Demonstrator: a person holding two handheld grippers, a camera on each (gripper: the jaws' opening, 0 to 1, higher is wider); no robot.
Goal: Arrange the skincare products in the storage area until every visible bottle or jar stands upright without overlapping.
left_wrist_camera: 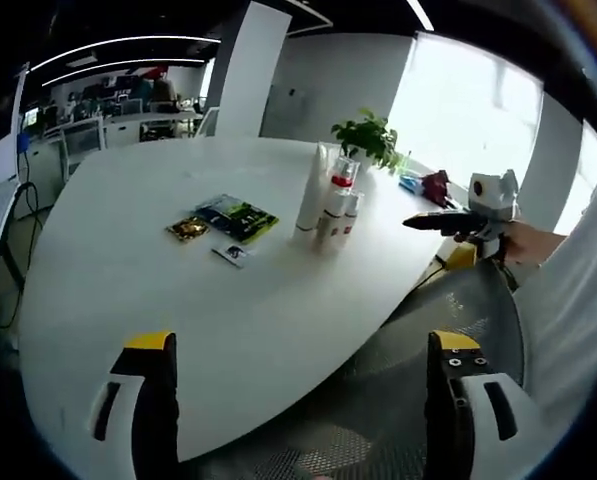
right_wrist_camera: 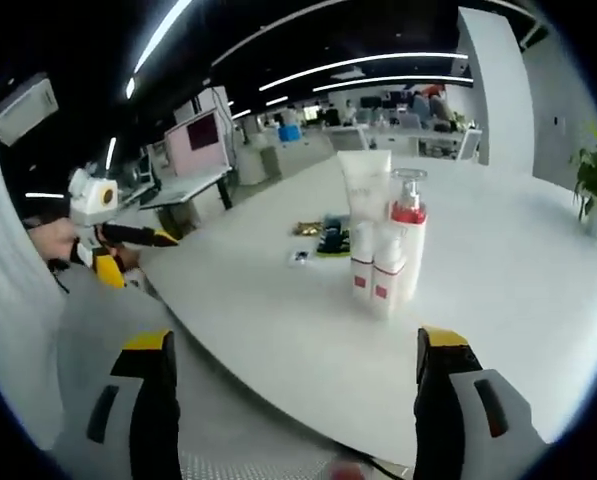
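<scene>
Both grippers, left gripper [left_wrist_camera: 303, 400] and right gripper [right_wrist_camera: 298, 400], spread wide, holding nothing, short of table [left_wrist_camera: 128, 290] edge. Skincare bottles [right_wrist_camera: 383, 240] upright, tightly clustered, near plant [left_wrist_camera: 368, 135]. Advice: separate touching bottles gently, grip low, avoid toppling tall tube [right_wrist_camera: 363, 185].

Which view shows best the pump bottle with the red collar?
The right gripper view: the pump bottle is near and large, its pump head and red collar clear, standing upright among the other bottles. In the left gripper view it is far, small, and partly hidden by neighbours.
</scene>
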